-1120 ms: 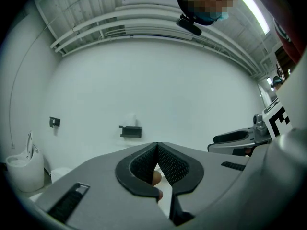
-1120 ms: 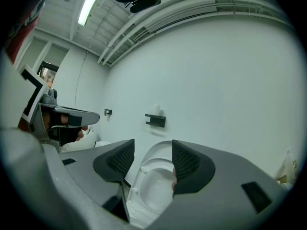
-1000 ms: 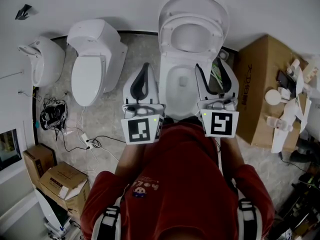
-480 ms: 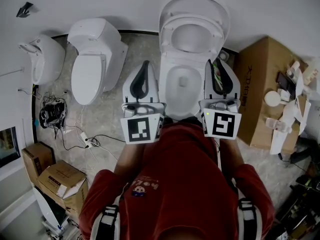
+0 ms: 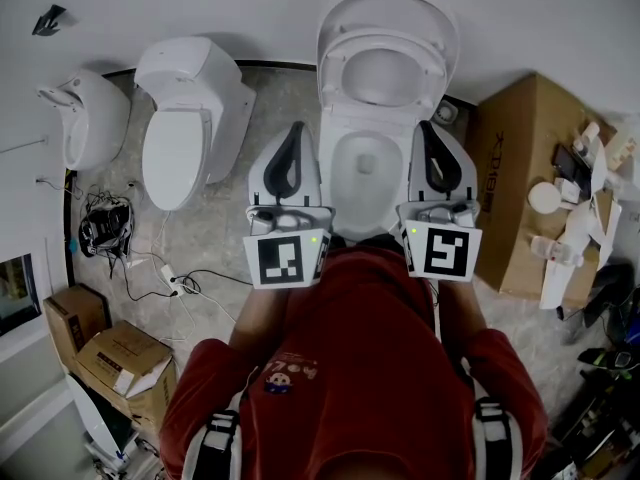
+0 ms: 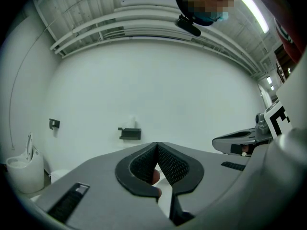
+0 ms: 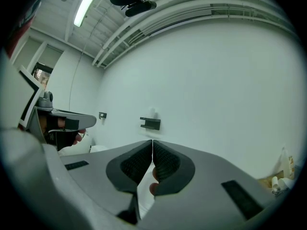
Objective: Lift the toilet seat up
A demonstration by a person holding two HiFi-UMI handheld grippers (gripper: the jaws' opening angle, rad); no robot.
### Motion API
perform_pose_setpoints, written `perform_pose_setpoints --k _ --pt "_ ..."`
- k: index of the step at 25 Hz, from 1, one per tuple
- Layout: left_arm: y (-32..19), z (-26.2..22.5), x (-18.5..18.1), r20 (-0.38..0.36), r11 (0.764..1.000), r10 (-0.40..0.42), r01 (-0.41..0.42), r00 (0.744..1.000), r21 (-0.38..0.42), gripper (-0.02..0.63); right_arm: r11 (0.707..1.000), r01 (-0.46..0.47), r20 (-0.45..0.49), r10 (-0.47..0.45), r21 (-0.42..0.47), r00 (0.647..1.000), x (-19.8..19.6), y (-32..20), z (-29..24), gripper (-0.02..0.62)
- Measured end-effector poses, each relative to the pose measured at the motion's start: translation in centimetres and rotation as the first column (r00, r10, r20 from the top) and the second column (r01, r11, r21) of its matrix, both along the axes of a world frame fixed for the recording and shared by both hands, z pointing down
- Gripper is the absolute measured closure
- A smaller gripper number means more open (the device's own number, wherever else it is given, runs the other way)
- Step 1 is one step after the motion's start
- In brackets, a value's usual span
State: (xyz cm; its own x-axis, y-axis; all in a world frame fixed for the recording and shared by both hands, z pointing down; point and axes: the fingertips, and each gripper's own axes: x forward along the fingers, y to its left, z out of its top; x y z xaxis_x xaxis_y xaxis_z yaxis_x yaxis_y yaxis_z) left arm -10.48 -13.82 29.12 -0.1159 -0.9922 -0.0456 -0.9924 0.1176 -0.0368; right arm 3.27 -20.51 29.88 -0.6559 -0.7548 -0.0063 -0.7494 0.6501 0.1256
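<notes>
Two tools hover shut and empty over an open toilet as a person in a red top (image 5: 370, 368) stands at its front. The left tool (image 5: 296, 131) hangs by the left edge of the bowl (image 5: 365, 173), its jaws together at the tips with nothing between them. The right tool (image 5: 428, 128) hangs by the bowl's right edge; its jaws have just been closing and now meet on nothing. The toilet seat (image 5: 385, 38) stands raised against the lid (image 5: 385, 6) at the wall, apart from both tools. A second toilet (image 5: 185, 118), lid down, sits to the left; a cardboard box (image 5: 520, 168) stands to the right.
</notes>
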Motion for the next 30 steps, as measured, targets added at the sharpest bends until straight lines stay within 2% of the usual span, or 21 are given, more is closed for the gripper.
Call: perform_pose_setpoints --k 10,30 --pt "-0.02 -0.15 0.29 0.002 1.000 0.005 -0.005 1.000 0.007 0.595 1.000 -0.002 0.002 0.002 -0.022 1.000 0.57 -0.18 0.11 0.581" --pt "0.07 0.05 0.39 0.006 1.000 -0.001 0.001 1.000 0.001 0.595 1.000 -0.001 -0.013 0.001 -0.005 1.000 0.77 -0.17 0.14 0.581"
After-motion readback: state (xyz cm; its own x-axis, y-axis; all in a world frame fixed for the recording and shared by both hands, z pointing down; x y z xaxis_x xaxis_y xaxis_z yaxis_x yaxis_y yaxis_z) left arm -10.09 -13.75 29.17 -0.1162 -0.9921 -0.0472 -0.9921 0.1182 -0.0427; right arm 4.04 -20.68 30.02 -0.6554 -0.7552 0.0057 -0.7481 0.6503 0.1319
